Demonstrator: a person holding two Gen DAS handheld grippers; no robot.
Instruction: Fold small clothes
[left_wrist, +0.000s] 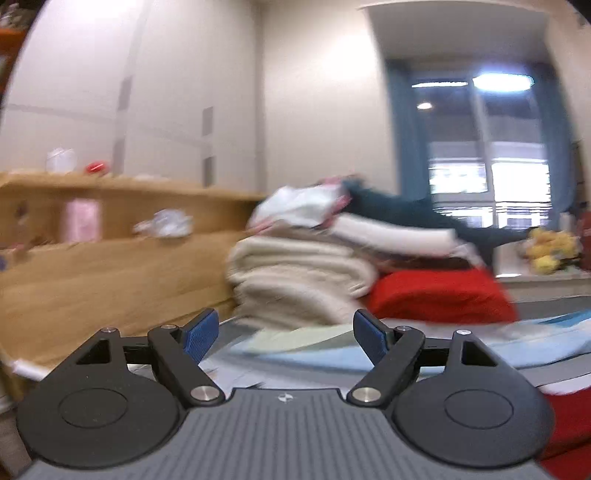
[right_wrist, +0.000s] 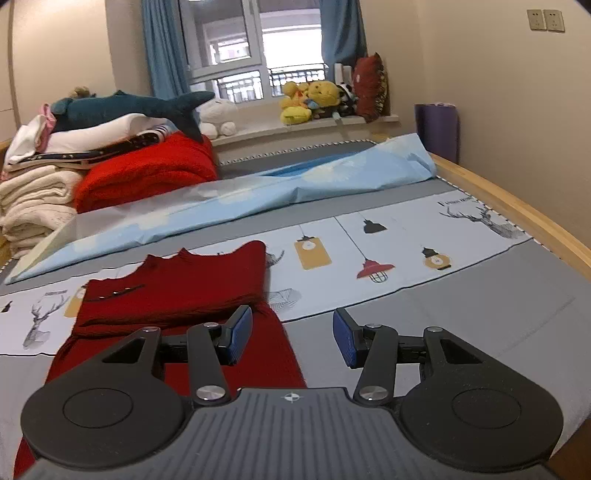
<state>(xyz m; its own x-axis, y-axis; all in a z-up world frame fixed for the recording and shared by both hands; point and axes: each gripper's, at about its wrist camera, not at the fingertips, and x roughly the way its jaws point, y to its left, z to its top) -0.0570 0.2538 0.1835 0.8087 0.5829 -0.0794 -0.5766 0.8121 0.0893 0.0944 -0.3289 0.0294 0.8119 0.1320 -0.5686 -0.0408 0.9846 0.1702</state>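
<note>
Right gripper (right_wrist: 291, 338), released, has the red sweater (right_wrist: 177, 295) at ten o'clock; left gripper (left_wrist: 284, 338) gapes empty, probably farther off.

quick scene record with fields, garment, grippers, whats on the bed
garment: dark red knit top, lying partly folded on the bed cover
left gripper: open, nothing between its pads
right gripper: open, empty, just right of the garment's edge
behind: light blue sheet, stack of folded linens, bright red blanket, shark plush on top
</note>
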